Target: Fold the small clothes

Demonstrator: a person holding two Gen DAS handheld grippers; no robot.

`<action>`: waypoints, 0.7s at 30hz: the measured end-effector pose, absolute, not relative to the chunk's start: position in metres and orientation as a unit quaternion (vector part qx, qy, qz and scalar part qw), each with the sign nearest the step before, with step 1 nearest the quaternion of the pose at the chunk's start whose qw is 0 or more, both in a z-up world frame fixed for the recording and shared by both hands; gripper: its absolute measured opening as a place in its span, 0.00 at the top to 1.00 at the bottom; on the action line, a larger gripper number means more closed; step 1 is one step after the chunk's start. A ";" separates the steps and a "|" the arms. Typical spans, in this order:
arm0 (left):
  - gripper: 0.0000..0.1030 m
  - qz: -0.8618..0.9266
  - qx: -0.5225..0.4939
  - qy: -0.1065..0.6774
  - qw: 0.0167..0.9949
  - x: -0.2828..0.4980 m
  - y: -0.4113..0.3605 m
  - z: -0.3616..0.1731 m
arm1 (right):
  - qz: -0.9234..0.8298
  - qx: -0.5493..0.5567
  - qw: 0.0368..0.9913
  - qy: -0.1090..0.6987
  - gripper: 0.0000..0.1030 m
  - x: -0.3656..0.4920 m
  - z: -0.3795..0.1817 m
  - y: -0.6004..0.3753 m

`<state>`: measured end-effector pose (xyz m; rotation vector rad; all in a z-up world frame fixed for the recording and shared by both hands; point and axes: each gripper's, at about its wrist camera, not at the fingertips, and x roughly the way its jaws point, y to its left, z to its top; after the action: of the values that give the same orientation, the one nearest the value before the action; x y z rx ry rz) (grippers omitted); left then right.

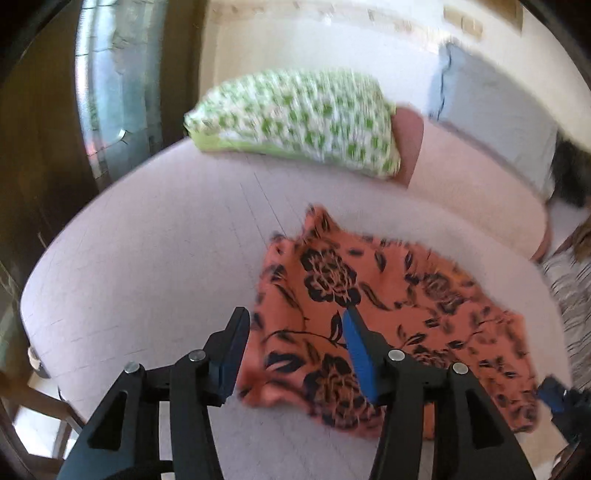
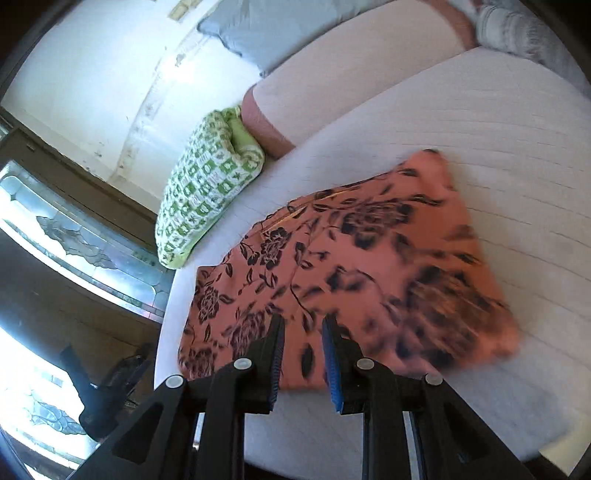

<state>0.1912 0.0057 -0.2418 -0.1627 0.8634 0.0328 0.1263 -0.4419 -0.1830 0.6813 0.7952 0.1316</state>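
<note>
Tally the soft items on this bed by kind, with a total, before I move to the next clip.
Orange floral garment: 1
Green-and-white patterned pillow: 1
Grey pillow: 1
Pink-edged bolster cushion: 1
Total: 4

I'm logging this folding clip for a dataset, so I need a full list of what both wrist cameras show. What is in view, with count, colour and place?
Floral garment: one, orange with black flowers, lying partly folded on the bed.
Bed: one, white quilted surface, under the garment.
Patterned pillow: one, green and white, at the far side of the bed.
Pink cushion: one, pale pink with a darker end, beside the patterned pillow.
Grey pillow: one, blue-grey, against the white wall.
Striped fabric: one, black and white, at the bed's edge; what it is cannot be told.
Left gripper: one, black with blue pads, open above the garment's edge.
Right gripper: one, black with blue pads, open over the garment.
</note>
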 end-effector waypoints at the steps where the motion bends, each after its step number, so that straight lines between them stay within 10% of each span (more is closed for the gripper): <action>1: 0.48 0.023 -0.073 0.436 0.897 0.201 0.003 -0.254 | 0.058 0.321 0.862 0.387 0.77 0.141 -0.190 -0.437; 5: 0.30 0.079 -0.110 0.504 0.853 0.208 0.031 -0.316 | 0.055 0.296 0.846 0.441 0.76 0.175 -0.236 -0.426; 21: 0.32 0.083 -0.135 0.499 0.852 0.345 -0.024 -0.286 | 0.011 0.440 0.824 0.356 0.76 0.224 -0.249 -0.511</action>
<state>0.3448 -0.0239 -0.2862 -0.2849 1.0499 0.1741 0.2240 -0.5107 -0.2492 0.9363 0.7575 0.0228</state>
